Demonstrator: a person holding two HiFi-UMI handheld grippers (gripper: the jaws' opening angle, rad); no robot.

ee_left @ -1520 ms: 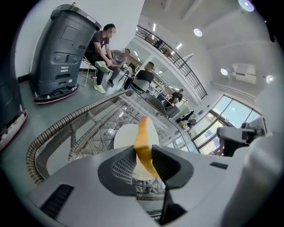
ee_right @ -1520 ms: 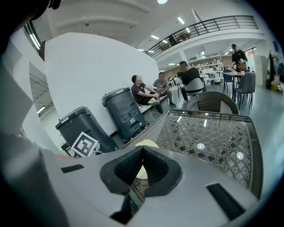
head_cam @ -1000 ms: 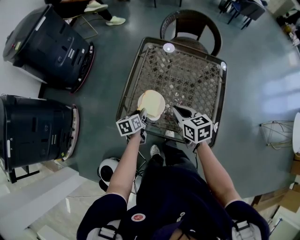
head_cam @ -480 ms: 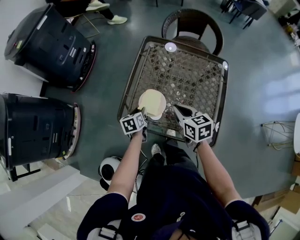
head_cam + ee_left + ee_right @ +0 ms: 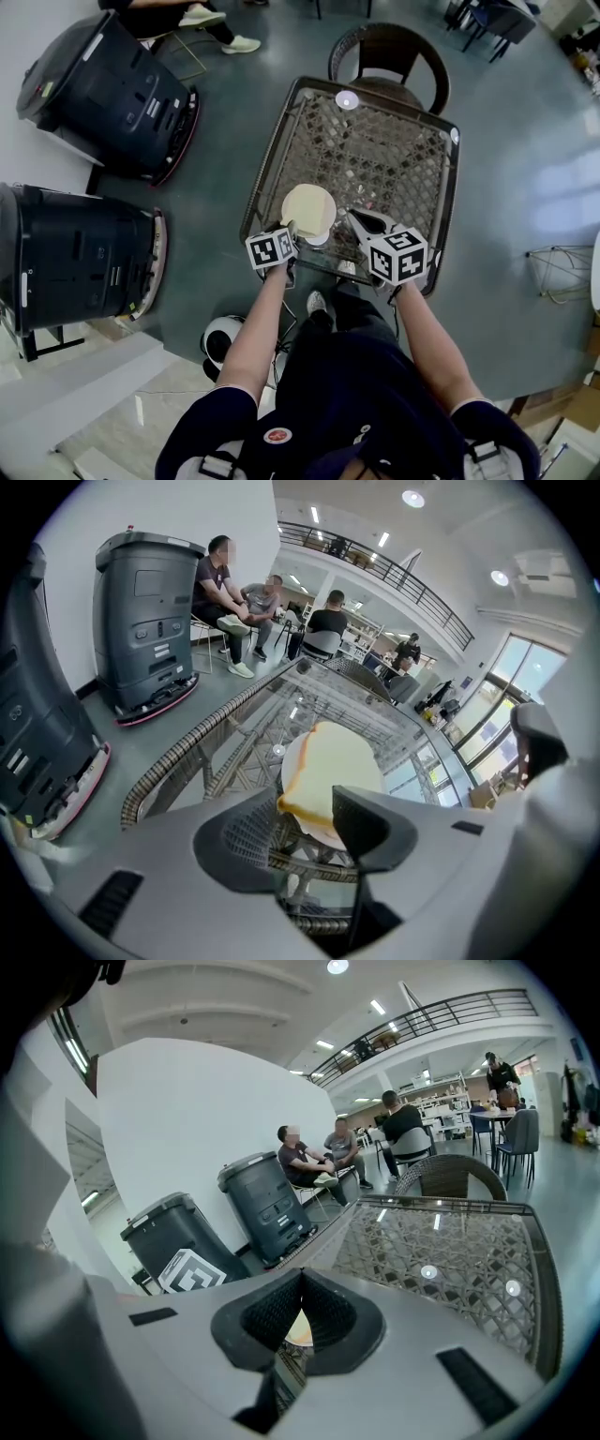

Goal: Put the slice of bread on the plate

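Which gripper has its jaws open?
The left gripper: its jaws have just been opening, the bread slice lying loose between them; the right gripper has its jaws together.

Bright, even indoor light; fisheye warp in both gripper views

Ceiling lamps (image 5: 412,497) throw small white glare spots on the glass table (image 5: 394,150) (no hard shadows); the gripper views bend and darken at the corners, with a soft foreground, while the head view is sharp.

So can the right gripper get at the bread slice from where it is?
Probably yes: the right gripper sits close beside the bread slice on its plate, with only bare table between. Its jaws are shut, so they'd need opening first.
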